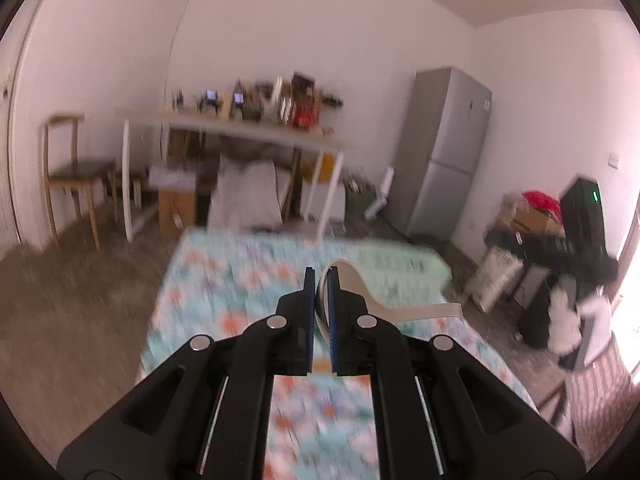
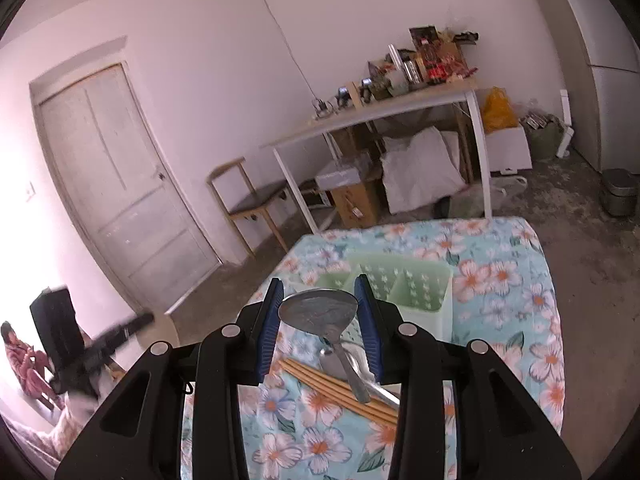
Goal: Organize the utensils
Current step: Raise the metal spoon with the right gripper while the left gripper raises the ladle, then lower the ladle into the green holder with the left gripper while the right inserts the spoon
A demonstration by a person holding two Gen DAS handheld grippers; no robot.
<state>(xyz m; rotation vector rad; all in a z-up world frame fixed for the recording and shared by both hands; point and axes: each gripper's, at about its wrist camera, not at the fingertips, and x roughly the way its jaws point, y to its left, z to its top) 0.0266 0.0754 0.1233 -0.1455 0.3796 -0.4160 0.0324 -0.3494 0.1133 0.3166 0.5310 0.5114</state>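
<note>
My left gripper (image 1: 320, 276) is shut on the bowl of a cream-white spoon (image 1: 400, 308), whose handle sticks out to the right, held above the floral-cloth table (image 1: 224, 280). My right gripper (image 2: 318, 284) is shut on a metal spoon (image 2: 318, 310): the pads press on both sides of its bowl and the handle hangs down toward me. Just beyond it stands a pale green utensil organizer (image 2: 416, 284) with several compartments; it shows as a blur (image 1: 400, 260) in the left wrist view. Below the right gripper, wooden chopsticks (image 2: 340, 388) and more metal spoons (image 2: 376, 372) lie on the cloth (image 2: 512, 288).
Past the table's far edge stand a white desk (image 2: 372, 114) piled with clutter, a wooden chair (image 2: 248, 200) and boxes and bags on the floor. A fridge (image 1: 444, 148) is at the right, a door (image 2: 120, 168) at the left. A person (image 2: 20, 360) sits low at the left.
</note>
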